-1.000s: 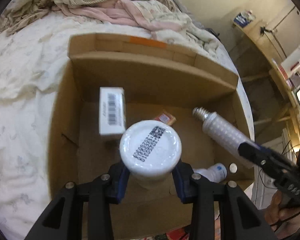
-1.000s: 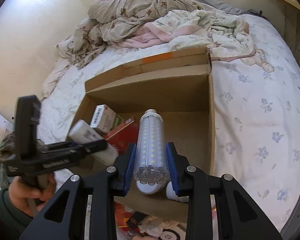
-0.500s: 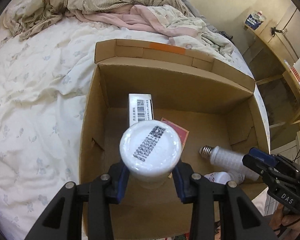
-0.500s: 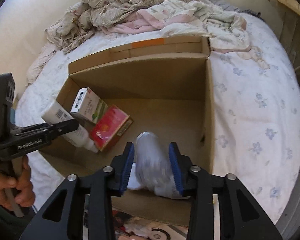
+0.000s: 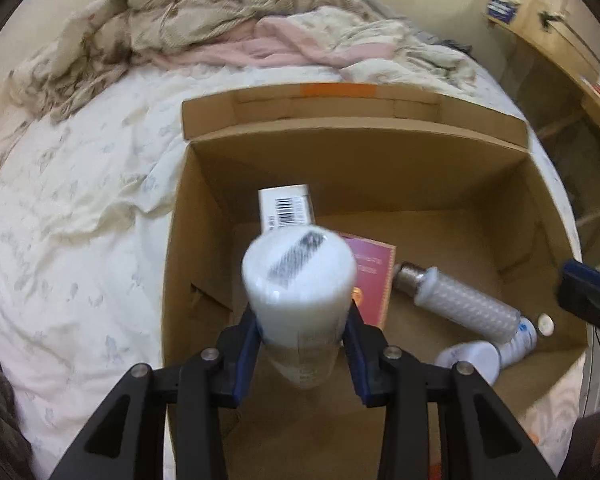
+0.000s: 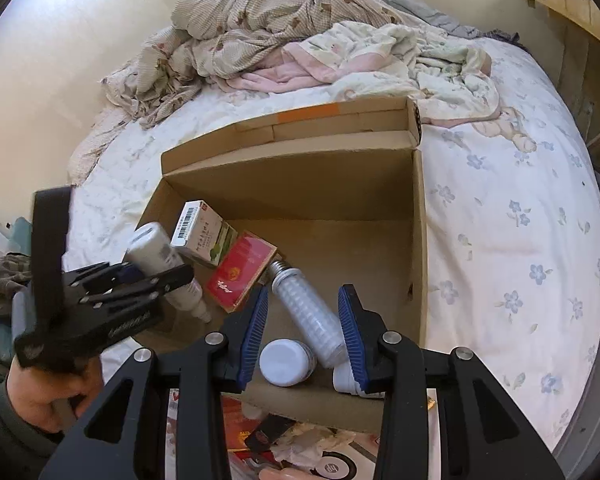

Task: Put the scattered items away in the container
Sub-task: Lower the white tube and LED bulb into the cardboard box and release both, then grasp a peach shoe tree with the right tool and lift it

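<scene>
Placing step: left gripper (image 5: 302,354) fingers pinch a white bottle (image 5: 300,284) over the box (image 5: 380,136); right gripper (image 6: 303,332) fingers spread, bulb (image 6: 312,312) released at lower centre. Next: lower, release.

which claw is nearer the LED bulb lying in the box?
Right. The right claw hangs open directly over the LED bulb, pads either side of it. The left claw, shut on a white bottle, is off to the bulb's left.
</scene>
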{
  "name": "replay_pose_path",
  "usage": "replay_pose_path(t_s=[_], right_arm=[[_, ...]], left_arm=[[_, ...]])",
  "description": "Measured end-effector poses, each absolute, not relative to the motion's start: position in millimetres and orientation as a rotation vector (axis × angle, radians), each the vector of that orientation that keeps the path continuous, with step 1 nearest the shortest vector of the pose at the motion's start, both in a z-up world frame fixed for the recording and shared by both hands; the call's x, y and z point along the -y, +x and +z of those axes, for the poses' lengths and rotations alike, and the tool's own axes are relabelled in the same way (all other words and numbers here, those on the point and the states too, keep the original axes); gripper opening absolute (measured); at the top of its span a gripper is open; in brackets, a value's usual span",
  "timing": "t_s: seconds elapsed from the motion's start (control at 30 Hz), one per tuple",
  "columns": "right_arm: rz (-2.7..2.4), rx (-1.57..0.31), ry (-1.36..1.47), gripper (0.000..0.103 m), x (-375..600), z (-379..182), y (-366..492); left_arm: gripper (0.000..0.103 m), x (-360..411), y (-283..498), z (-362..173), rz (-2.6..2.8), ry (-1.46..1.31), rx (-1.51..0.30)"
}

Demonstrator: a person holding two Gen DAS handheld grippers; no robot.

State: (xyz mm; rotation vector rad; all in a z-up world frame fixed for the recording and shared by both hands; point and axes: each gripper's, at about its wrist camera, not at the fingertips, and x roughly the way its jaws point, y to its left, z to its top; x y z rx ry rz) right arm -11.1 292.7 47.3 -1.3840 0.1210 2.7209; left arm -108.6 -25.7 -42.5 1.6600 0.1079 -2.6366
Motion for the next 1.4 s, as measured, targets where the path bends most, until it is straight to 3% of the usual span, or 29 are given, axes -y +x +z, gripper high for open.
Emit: replay_pose_path(t_s=[0.17,0.23,0.33,0.5,0.73,0.93,1.13,1.4], right_arm=[[2.711,-0.131,-1.392,0.041,-295,45,-9],[2.705,-0.157,-1.393,0.041,-297,45,-9],[2.713,-0.175,-1.387,0.041,-296,48,-10],[2.723,-0.142,-1.373,0.041,-291,49,-11],[2.747,-0.166,-1.333,0.041,-293,58,-5],[2.818,-0.22,-1.255,0.041,-289,87,27],[2.865,-0.154,-1.176,0.041,-286,109,57],[2.859,-0.181,-1.49,0.041,-290,79,71]], left_arm=[[0.043,6,-114,-48,-2.65,1.687,0.075],[0.068,-5,-112,-51,-2.694,1.762,0.068],[0.078,-18,-107,-48,-2.734,1.776,0.108],[0.079,-16,-102,-33,-2.769,1.676,0.128],[0.079,10,-82,10,-2.829,1.506,-0.087],[0.079,14,-50,5,-2.729,1.708,-0.121],[0.079,21,1,-10,-2.668,1.788,-0.17],[0.079,19,18,-21,-2.647,1.79,-0.089]])
